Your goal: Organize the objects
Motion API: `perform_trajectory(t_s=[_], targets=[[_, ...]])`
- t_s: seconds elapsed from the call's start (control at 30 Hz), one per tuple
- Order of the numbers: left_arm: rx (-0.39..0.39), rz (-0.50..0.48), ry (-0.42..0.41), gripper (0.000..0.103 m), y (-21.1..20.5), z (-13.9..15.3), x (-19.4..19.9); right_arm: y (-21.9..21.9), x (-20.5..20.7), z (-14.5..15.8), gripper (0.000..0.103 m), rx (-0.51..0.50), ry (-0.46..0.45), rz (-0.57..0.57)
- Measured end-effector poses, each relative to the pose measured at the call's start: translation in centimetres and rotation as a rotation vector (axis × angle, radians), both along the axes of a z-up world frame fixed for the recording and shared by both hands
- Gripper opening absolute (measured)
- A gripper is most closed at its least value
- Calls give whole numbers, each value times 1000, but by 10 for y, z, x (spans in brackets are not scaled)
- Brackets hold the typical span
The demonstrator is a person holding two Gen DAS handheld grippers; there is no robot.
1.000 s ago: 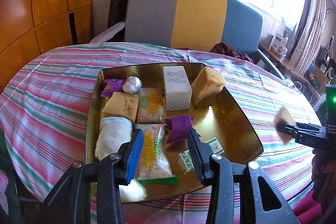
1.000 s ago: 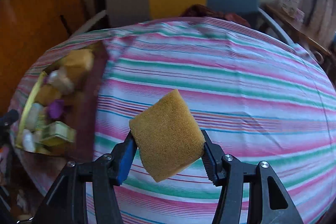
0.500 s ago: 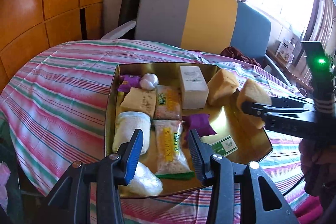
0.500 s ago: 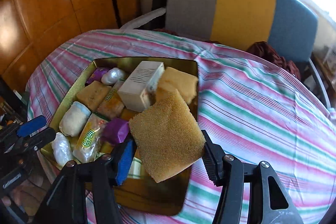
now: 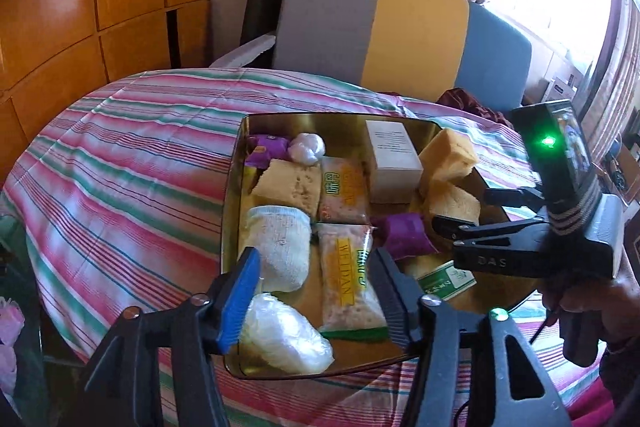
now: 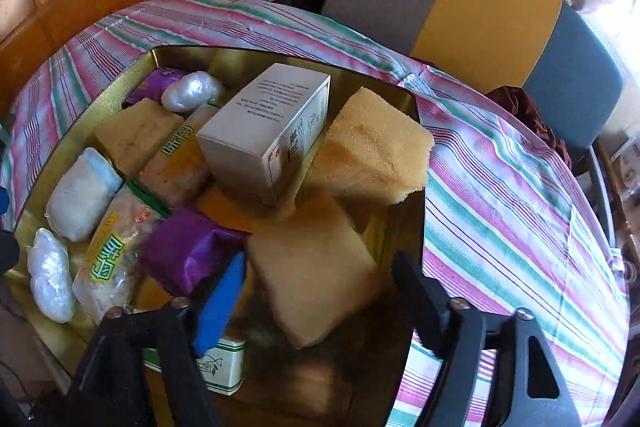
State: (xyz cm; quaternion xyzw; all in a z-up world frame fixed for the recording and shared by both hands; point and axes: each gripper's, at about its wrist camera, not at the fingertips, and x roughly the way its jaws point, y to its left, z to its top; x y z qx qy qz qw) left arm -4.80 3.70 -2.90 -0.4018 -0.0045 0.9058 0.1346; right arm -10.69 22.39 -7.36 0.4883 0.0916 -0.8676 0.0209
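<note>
Sponge, tan and square, lies tilted in the gold tray, between the fingers of the right gripper, whose jaws stand spread wide and released. It rests against another sponge and beside a white box. To finish well, draw the right gripper straight back without snagging the sponge's edge. The tray also holds purple packets, snack packets, a white roll, plastic-wrapped bundles and a small green-and-white box. The left gripper hovers spread and empty over the tray's near edge, on a striped table.
</note>
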Motion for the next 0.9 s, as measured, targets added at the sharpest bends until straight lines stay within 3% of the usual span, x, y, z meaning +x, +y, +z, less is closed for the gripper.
perform_trajectory(t_s=[0.17,0.4,0.63,0.9], targets=[[-24,25,11,69,-1,2,2,0,12,7,91,-35,35,4],[-74,65,75,70,2,15,14,8,44,33,102,-123,130,-66],[-157,141,177,76,10,35,33,9,95,59,103,-131,240,-187],[-78,105,130,76,6,31,48,9,139,64,103,-119,308,-299]])
